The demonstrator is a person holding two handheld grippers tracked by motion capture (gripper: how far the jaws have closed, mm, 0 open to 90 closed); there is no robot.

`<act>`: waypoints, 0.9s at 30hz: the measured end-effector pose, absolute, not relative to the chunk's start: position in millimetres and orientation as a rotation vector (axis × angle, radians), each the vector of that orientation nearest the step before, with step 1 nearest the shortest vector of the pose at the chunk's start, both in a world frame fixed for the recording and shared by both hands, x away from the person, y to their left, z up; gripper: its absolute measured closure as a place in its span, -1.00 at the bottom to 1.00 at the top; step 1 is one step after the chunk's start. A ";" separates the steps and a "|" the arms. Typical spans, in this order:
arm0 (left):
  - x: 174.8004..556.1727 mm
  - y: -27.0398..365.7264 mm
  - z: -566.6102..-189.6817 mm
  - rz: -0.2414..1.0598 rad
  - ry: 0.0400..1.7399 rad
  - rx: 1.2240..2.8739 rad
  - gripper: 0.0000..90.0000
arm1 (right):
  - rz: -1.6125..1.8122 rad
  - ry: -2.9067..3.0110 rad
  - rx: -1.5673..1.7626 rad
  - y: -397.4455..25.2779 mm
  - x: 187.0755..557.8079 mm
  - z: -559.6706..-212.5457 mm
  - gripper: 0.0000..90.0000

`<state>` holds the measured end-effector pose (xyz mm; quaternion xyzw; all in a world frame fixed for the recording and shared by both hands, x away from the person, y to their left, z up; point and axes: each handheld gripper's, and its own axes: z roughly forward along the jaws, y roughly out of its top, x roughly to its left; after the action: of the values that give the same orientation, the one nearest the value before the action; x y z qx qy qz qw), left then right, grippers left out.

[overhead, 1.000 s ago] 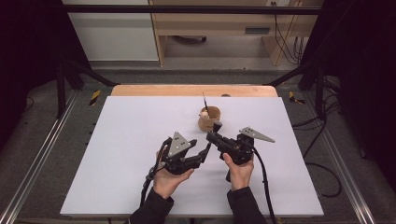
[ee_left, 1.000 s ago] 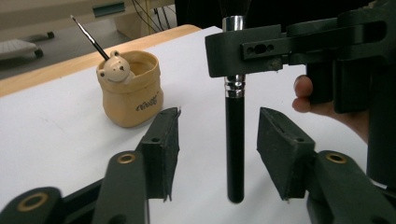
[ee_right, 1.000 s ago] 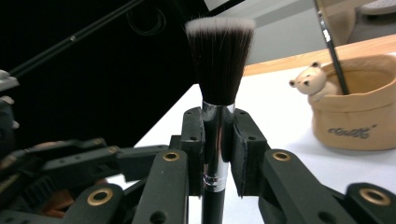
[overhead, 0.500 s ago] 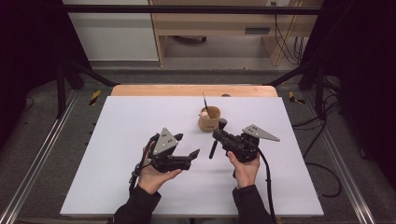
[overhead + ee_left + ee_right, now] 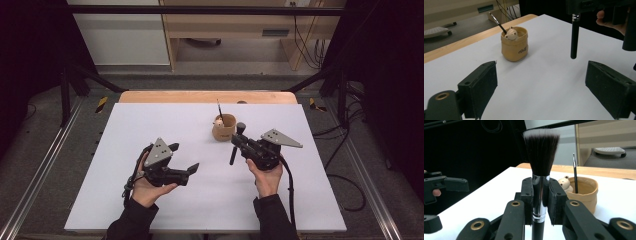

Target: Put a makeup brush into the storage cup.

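A black makeup brush (image 5: pixel 236 143) with a white-tipped bristle head (image 5: pixel 541 152) stands nearly upright, head up, in my right gripper (image 5: pixel 237 143). That gripper (image 5: pixel 541 202) is shut on its silver ferrule. The handle (image 5: pixel 574 37) hangs just above the white table. A tan cup (image 5: pixel 223 128) stands just behind the brush, holding a thin black brush (image 5: pixel 575 173) and a small bear figure (image 5: pixel 511 33). My left gripper (image 5: pixel 183 157) is open and holds nothing, to the left of the brush. Its wide-apart jaws (image 5: pixel 546 87) point toward the cup (image 5: pixel 514 45).
The white table top (image 5: pixel 150 125) rests on a wooden board whose edge (image 5: pixel 200 96) shows at the back. Metal rails (image 5: pixel 45 165) run along both sides. Cables (image 5: pixel 340 165) lie on the floor to the right. A wooden desk (image 5: pixel 235 25) stands beyond.
My left gripper has drawn away from the brush, moving left and toward the person with open jaws. The right gripper keeps the brush and has shifted slightly right.
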<state>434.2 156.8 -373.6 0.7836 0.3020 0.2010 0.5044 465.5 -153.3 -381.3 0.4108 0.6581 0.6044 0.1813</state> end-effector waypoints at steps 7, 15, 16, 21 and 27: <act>430.4 180.0 -380.2 0.506 0.743 1.886 -0.79 | 1.671 1.857 1.147 -157.5 466.8 -376.5 0.72; 428.5 198.9 -384.7 0.527 0.775 1.876 -0.79 | 1.649 1.842 1.132 -160.9 467.7 -370.3 0.72; 428.4 200.5 -385.5 0.529 0.777 1.874 -0.79 | 1.648 1.840 1.134 -161.0 467.7 -369.8 0.72; 428.6 211.5 -391.1 0.540 0.798 1.876 -0.79 | 1.646 1.826 1.126 -161.9 469.0 -366.7 0.72; 428.3 228.0 -397.6 0.555 0.833 1.869 -0.79 | 1.623 1.814 1.119 -160.4 474.7 -366.5 0.72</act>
<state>428.3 228.0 -397.6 0.7690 0.3429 0.2283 0.4888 474.7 -160.4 -366.5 0.4064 0.6591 0.5898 0.2292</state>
